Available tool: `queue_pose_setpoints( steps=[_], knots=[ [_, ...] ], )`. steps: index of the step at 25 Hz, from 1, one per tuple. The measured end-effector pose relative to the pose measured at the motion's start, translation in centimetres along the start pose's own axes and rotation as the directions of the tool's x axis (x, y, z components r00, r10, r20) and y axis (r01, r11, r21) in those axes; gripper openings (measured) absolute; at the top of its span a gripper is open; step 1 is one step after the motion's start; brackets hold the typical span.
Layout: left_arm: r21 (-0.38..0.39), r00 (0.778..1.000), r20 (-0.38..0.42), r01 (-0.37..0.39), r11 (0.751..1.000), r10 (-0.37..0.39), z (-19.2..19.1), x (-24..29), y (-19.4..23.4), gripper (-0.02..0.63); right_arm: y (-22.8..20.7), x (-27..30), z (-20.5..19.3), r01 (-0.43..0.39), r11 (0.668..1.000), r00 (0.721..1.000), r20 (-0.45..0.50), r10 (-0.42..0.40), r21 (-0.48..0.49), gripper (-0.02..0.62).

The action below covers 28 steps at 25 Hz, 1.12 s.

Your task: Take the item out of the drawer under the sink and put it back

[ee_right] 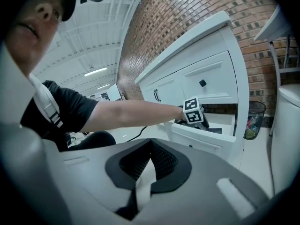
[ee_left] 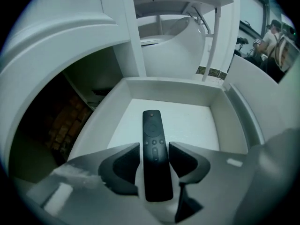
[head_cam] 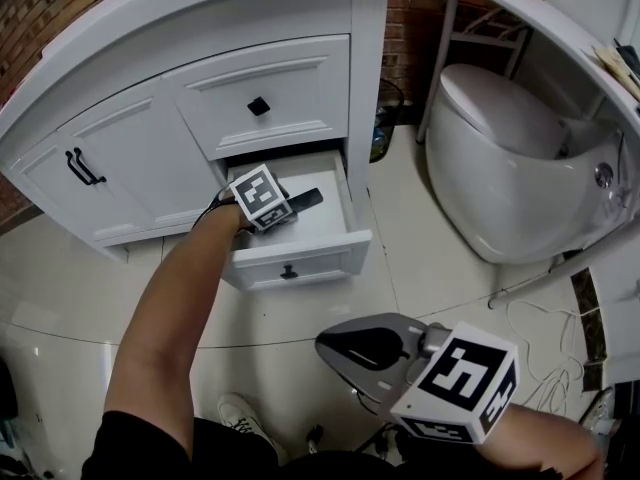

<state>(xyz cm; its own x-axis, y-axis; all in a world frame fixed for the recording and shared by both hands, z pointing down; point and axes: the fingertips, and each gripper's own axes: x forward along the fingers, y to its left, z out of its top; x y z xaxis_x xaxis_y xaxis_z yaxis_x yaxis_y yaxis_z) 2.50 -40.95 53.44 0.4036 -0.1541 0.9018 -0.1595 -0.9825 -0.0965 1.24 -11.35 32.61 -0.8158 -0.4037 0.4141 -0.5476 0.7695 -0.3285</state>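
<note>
Left gripper view looks straight into the open bottom drawer (ee_left: pixel 187 121) of the white vanity (head_cam: pixel 270 78). Its white floor holds one thing only, the remote control (ee_left: pixel 154 158), which lies flat and lengthwise with its button end toward the drawer's back wall. The remote is slim, black and bar-shaped, with a round pad near the far end and a few small buttons below it. Your left gripper (ee_left: pixel 154 148) reaches into the drawer with its jaws spread. The remote sits between them, but the pads stand just off its sides, so it is released and rests on the drawer floor. The drawer above (head_cam: pixel 260 93) is closed, as are the cabinet doors (head_cam: pixel 100 168) to its left. Beside the vanity stands a dark mesh bin (ee_right: pixel 254 118) with something coloured inside that you cannot make out. Your right gripper (ee_right: pixel 150 142) hangs low over the tiled floor (head_cam: pixel 430 268), well apart from the drawer, its jaws clenched together with nothing between them.
</note>
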Motion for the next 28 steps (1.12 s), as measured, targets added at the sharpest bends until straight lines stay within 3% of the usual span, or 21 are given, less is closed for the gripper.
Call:
queue_pose_setpoints(
  steps=[7, 14, 25, 28],
  knots=[
    [-0.05, 1.0, 0.012, 0.026, 0.998, -0.026, -0.2, 0.2, 0.4, 0.221, 0.0, 0.1, 0.1, -0.009, 1.0, 1.0, 0.011, 0.009, 0.018, 0.003],
    [-0.081, 0.998, 0.01, 0.061, 0.995, -0.061, -0.1, 0.3, -0.1, 0.17, -0.2, -0.2, 0.3, -0.015, 0.998, 0.999, 0.035, 0.013, 0.066, 0.002],
    [-0.069, 0.998, -0.001, -0.066, 0.995, 0.066, -0.3, -0.7, 0.2, 0.169, 0.0, -1.2, 1.5, 0.021, 0.999, 0.996, 0.081, -0.025, 0.046, 0.003],
    [-0.06, 0.992, 0.045, -0.112, 0.992, 0.115, 0.6, -2.5, 1.0, 0.168, 0.1, -1.3, 1.3, 0.031, 0.999, 0.996, 0.078, -0.034, 0.032, 0.003]
  ],
)
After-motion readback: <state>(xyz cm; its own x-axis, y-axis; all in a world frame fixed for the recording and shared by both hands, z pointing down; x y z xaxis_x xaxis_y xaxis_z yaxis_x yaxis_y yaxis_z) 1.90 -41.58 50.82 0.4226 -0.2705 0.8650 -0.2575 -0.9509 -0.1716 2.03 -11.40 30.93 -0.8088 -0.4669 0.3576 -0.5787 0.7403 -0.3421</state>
